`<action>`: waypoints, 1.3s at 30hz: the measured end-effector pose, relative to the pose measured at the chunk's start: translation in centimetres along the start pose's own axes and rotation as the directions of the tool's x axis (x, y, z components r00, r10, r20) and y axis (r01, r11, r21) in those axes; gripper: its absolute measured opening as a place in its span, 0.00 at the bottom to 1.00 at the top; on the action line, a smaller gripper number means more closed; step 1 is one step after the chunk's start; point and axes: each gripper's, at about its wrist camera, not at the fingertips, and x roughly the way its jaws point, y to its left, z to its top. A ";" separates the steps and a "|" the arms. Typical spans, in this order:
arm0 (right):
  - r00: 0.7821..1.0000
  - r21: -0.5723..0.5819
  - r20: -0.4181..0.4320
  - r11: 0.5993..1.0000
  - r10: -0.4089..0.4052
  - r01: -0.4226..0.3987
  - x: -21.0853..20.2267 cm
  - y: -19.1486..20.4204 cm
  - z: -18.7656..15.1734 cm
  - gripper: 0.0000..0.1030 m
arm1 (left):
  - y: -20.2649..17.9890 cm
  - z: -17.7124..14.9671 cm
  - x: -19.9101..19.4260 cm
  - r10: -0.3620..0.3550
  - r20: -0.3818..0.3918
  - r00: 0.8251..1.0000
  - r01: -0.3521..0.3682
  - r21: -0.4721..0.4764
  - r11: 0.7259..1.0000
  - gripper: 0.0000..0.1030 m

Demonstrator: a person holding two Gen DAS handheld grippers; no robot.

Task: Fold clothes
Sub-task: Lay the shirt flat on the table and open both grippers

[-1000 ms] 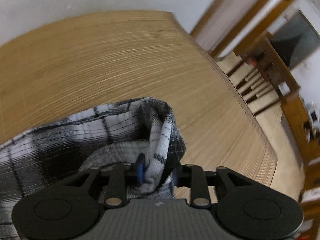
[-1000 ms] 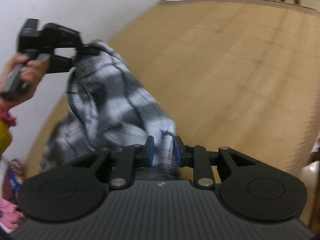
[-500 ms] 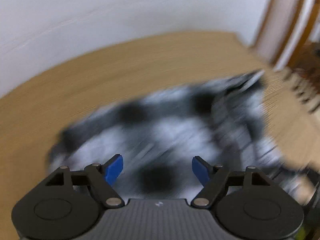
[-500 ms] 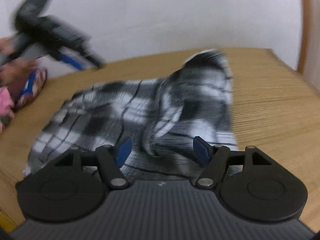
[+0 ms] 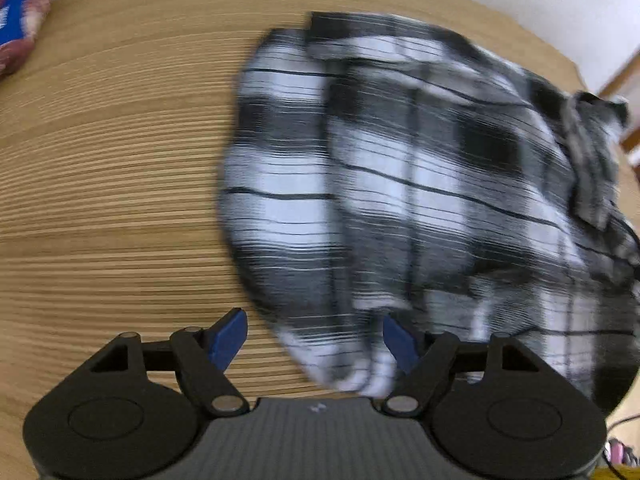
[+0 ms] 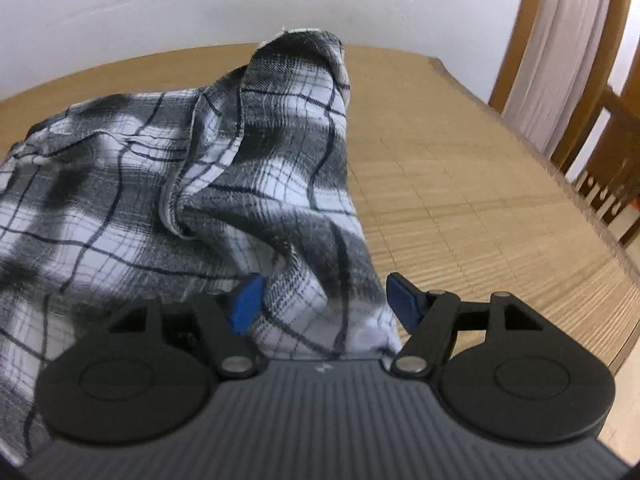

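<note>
Folding looks only begun: the plaid shirt [image 6: 248, 152] lies loose and bunched on the bamboo mat [image 6: 460, 184], toward its far edge near the wall, with no neat fold visible. Left tool [image 5: 315, 338] and right tool [image 6: 324, 300] both stand wide, gripping nothing, with cloth between their pads.

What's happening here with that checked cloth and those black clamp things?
A person is folding clothes with a two-finger gripper in each hand. A black-and-white plaid garment lies rumpled on a woven bamboo mat. Both the left gripper and the right gripper are open; cloth sits between their blue fingers, but the pads do not press on it. One corner of the garment stands up in a peak, so the fold is not tidy yet.
</note>
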 end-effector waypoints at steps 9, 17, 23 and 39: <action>0.988 -0.261 0.115 0.963 0.103 -0.070 -0.8 4.3 1.6 0.68 | -3.2 2.7 4.0 -0.065 0.024 0.998 0.063 0.087 0.994 0.78; 0.992 -0.426 0.023 0.899 0.122 -0.101 5.6 8.5 2.2 0.52 | -3.2 1.0 3.1 -0.104 0.018 0.994 0.103 0.072 0.992 0.78; 0.971 -0.154 0.154 0.975 0.182 -0.159 2.1 3.4 5.9 0.23 | -2.8 -0.5 1.8 -0.087 0.011 0.996 0.087 -0.018 0.996 0.78; 0.999 0.580 -0.020 0.815 0.037 -0.019 4.4 -24.4 -1.1 0.36 | -7.8 -4.8 -2.8 0.020 0.071 0.997 -0.011 -0.121 0.993 0.77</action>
